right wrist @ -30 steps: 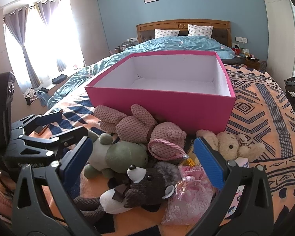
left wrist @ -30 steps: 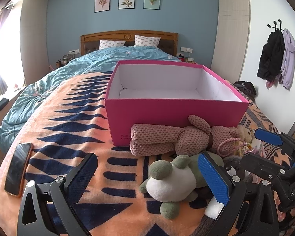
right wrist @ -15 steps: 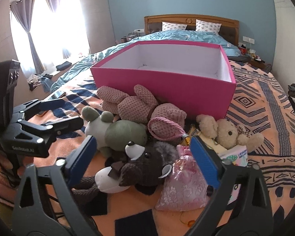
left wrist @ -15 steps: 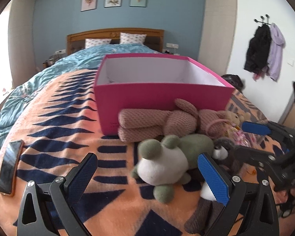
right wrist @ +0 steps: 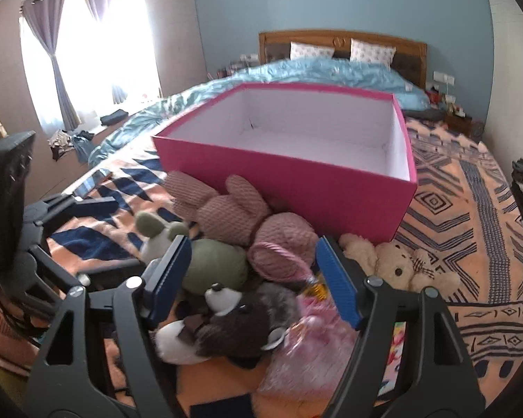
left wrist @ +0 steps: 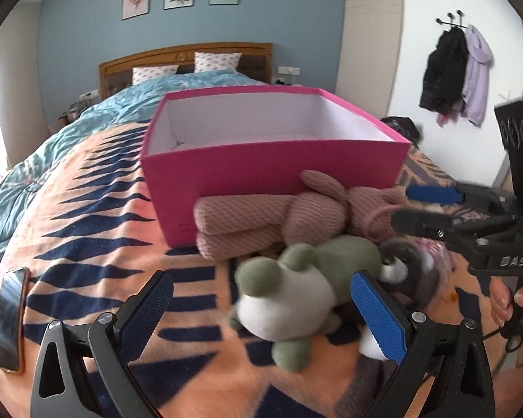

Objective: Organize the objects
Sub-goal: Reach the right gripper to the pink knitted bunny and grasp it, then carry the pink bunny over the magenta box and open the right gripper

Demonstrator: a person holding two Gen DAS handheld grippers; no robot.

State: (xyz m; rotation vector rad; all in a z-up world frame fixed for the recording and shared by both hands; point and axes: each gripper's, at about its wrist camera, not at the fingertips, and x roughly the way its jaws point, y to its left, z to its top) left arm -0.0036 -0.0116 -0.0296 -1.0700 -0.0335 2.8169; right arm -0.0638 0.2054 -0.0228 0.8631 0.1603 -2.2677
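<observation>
An empty pink box (left wrist: 261,170) (right wrist: 296,181) stands on the bed. Plush toys lie piled against its near wall: a brown knitted rabbit (left wrist: 282,216) (right wrist: 240,216), a green and white frog (left wrist: 296,289) (right wrist: 212,261), a dark grey mouse (right wrist: 237,320), a pink pouch (right wrist: 310,341) and a cream bear (right wrist: 397,268). My left gripper (left wrist: 261,310) is open, just before the frog. My right gripper (right wrist: 251,275) is open, its fingers either side of the mouse and the rabbit's head. It also shows in the left wrist view (left wrist: 436,205).
A phone (left wrist: 10,317) lies on the orange and navy blanket (left wrist: 87,244) at the left. Blue duvet (right wrist: 313,69) and headboard lie beyond the box. Coats (left wrist: 453,69) hang on the right wall. Curtained window (right wrist: 80,52) at the left.
Both grippers have moved in toward the toy pile. The right gripper's jaws have narrowed around the grey mouse. The left view has shifted, so the frog sits closer between its fingers.
</observation>
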